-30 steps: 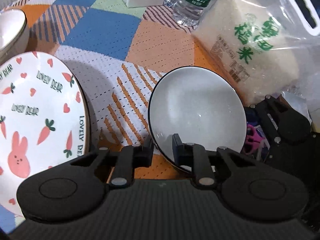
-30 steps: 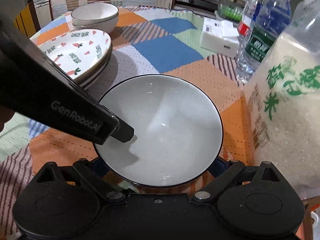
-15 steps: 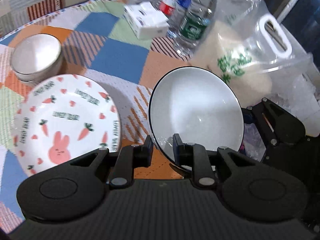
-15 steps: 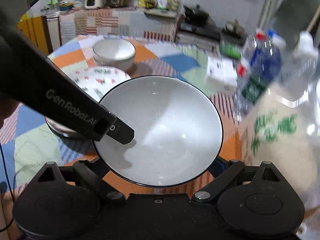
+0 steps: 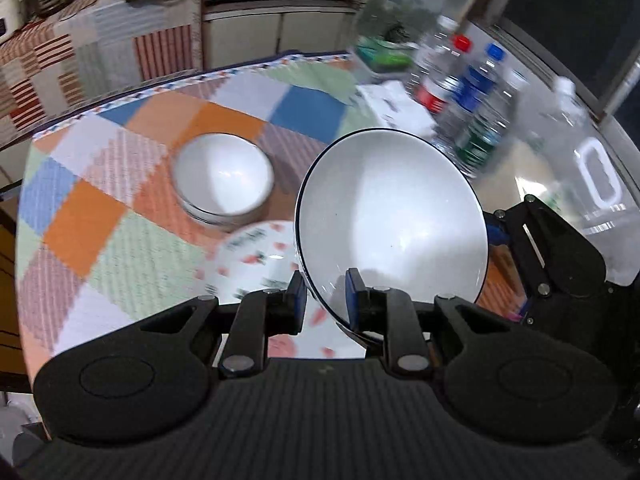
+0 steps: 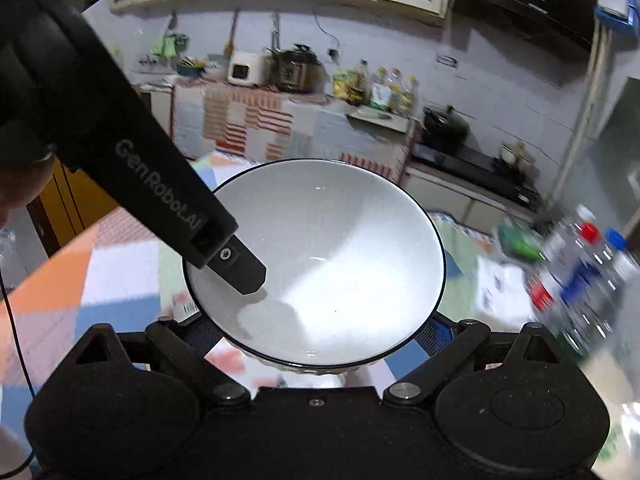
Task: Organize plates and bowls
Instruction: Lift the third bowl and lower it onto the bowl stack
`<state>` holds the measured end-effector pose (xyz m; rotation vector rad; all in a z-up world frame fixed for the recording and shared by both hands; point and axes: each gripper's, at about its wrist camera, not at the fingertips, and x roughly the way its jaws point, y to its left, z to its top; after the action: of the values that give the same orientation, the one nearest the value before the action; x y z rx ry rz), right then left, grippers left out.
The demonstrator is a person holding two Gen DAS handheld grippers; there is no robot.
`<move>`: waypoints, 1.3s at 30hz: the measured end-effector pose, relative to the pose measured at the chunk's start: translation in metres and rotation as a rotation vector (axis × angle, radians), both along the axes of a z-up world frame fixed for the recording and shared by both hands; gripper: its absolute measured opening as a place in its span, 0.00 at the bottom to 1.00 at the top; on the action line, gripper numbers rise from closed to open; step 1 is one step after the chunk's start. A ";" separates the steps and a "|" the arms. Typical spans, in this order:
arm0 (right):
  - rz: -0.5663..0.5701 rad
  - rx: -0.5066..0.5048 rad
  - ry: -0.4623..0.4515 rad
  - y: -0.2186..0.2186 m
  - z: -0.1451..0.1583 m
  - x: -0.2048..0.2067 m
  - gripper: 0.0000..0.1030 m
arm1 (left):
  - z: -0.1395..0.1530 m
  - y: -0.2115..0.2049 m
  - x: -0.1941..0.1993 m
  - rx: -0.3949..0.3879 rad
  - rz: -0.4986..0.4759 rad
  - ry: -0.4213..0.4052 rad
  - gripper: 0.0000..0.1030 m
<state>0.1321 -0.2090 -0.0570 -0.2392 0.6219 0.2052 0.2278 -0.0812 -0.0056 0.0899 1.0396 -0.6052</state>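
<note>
A white bowl (image 5: 394, 220) with a thin black rim hangs in the air above the table, gripped from two sides. My left gripper (image 5: 325, 292) is shut on its near rim, one pad inside and one outside. My right gripper (image 6: 318, 332) spans the bowl (image 6: 320, 256) from below, with its blue pads against the outer wall on both sides. The left gripper's inner finger (image 6: 240, 268) reaches into the bowl in the right wrist view. Down on the table sit a stack of white bowls (image 5: 224, 178) and a carrot-pattern plate (image 5: 260, 264).
Water bottles (image 5: 468, 112), a white tissue box (image 5: 396, 104) and a clear bag of rice (image 5: 580, 184) crowd the table's right side. The patchwork cloth (image 5: 100, 216) covers the round table. Kitchen counters (image 6: 304, 120) stand behind.
Both grippers have lifted the bowl well up off the table. The plate and bowl stack now lie farther below, and the right wrist view has tilted up toward the kitchen.
</note>
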 end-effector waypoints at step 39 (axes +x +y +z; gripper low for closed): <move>0.165 -0.062 0.316 0.035 -0.071 0.197 0.99 | -0.115 0.018 0.182 0.135 0.192 0.114 0.18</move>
<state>0.3287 -0.1743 -0.1275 -0.3219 0.9243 0.3877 0.4094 -0.0631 -0.1207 0.0731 1.1836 -0.3691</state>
